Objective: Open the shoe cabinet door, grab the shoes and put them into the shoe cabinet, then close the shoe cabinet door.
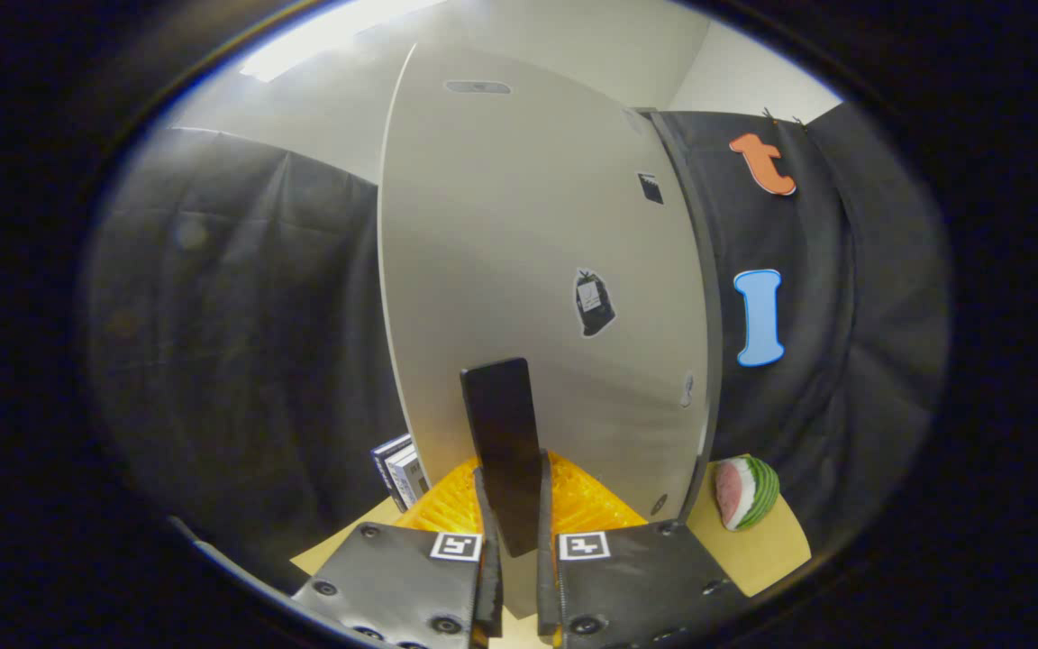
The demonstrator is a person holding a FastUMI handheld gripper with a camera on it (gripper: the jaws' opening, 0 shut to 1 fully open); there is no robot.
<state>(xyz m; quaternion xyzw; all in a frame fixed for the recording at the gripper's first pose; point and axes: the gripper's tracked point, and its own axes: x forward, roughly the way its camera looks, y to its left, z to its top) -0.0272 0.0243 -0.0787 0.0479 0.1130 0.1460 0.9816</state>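
Right, the fingers [514, 563] are nearly closed, both pressing on a flat dark handle [503, 442] standing upright between them. Beneath lies the tan counter [758, 550] with an orange ridged mat [584, 503]. Just beyond rises the pale shoe cabinet door [519, 252], a watermelon slice toy [746, 491] beside it, black cloth behind.

No words or numbers here are big or sharp enough to read. Beyond the jaws, the shoe cabinet door [519, 270] has a small sticker [593, 304] with a dark bag shape and a pale tag on it, but its print is too tiny to tell. Higher up sits a little dark label [651, 187], blurry too. Each side of the gripper [515, 568] carries a square black-and-white marker [456, 546], which is a pattern, not letters.
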